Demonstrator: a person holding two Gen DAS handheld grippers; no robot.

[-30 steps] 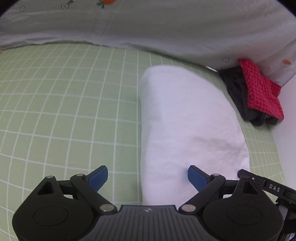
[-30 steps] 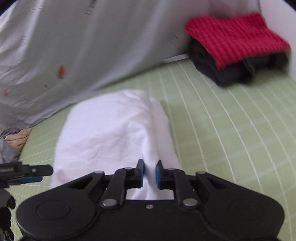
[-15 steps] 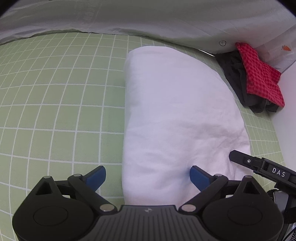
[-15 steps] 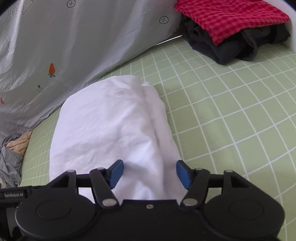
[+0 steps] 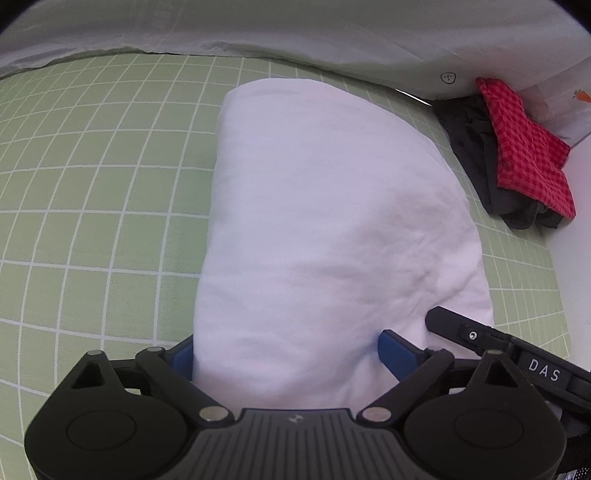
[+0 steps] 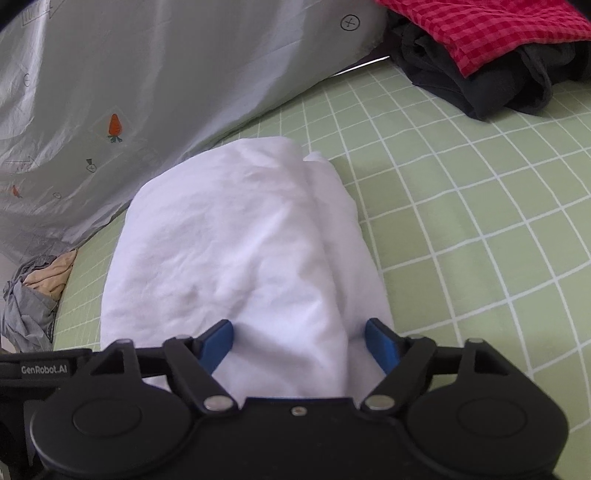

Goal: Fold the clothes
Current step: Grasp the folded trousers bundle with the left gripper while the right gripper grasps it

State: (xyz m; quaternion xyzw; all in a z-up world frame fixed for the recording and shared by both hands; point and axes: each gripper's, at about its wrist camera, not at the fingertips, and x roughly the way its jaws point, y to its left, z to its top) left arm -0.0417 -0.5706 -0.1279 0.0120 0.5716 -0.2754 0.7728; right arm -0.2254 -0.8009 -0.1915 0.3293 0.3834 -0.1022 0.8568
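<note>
Folded white garment [image 5: 332, 221] lying on green checked bed sheet [image 5: 92, 203], near end between both hand-held grippers, left hand-held gripper [image 5: 286, 350] and right hand-held gripper [image 6: 301, 339] jaws closing, pads not yet pressing, red checked cloth [image 6: 498, 26] on dark clothes [image 6: 480, 85] far right

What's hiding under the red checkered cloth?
A dark, crumpled garment lies under the red checkered cloth, poking out along its edges. Whatever is underneath that is covered up.
</note>
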